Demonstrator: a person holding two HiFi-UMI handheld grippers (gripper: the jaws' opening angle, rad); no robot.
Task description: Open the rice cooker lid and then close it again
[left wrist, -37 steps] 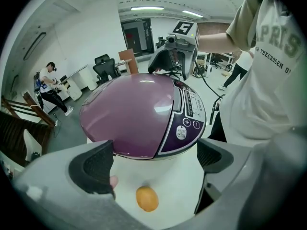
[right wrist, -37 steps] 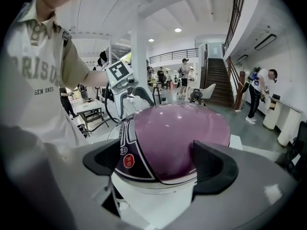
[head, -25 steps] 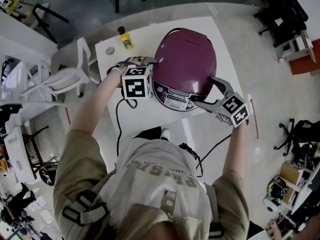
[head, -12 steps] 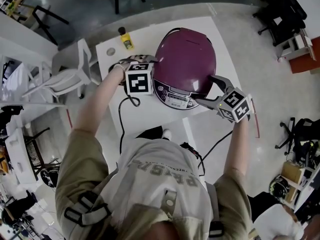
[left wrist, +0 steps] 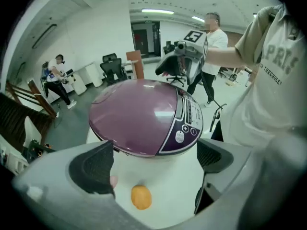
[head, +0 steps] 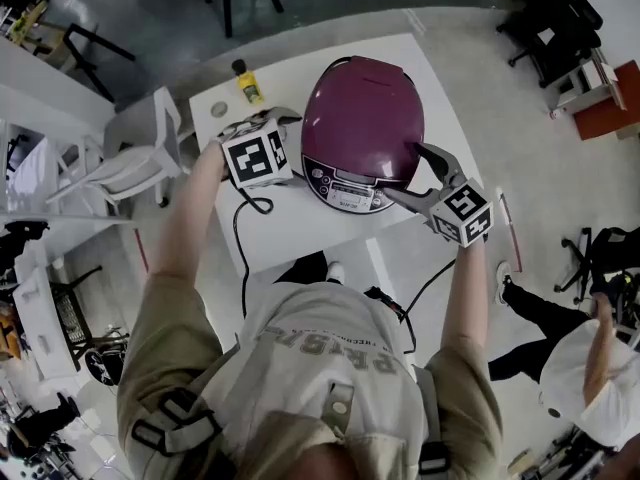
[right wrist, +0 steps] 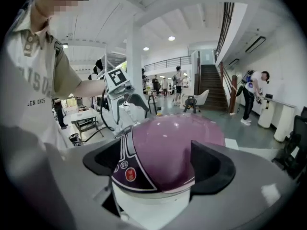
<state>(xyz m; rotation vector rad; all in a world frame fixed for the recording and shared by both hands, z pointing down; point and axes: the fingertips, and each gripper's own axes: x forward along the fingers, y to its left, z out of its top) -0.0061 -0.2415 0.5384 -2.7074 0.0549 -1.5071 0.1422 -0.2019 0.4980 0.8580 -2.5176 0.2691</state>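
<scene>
The closed purple rice cooker (head: 362, 118) is flanked by the left gripper (left wrist: 154, 156) and right gripper (right wrist: 156, 162), both held just beside it with jaws released.

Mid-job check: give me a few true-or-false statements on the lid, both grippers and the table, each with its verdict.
1. The rice cooker has its lid shut. True.
2. The left gripper is clamped on the lid. False: its jaws stand apart and hold nothing.
3. The right gripper is open and faces the cooker. True.
4. The yellow bottle lies on the floor. False: it stands on the white table.
</scene>
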